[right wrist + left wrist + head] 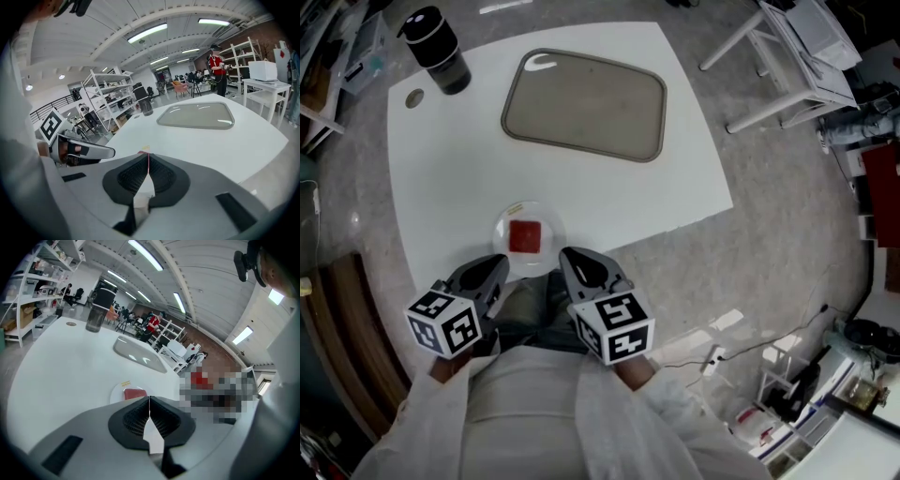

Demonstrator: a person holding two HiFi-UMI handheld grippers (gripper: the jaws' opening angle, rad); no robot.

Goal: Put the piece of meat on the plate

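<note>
While held at the near edge of the white square table (441,187), grey left gripper (495,265) and grey right gripper (569,257) sit clenched, empty. Just beyond: red square piece of meat (525,236) on the small round white plate (501,232). Farther: grey rounded tray (586,103), black cylindrical tumbler (439,47).

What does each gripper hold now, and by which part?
Nothing. The left gripper and the right gripper are both shut and empty; the square red piece of meat lies on the round pale plate.
</note>
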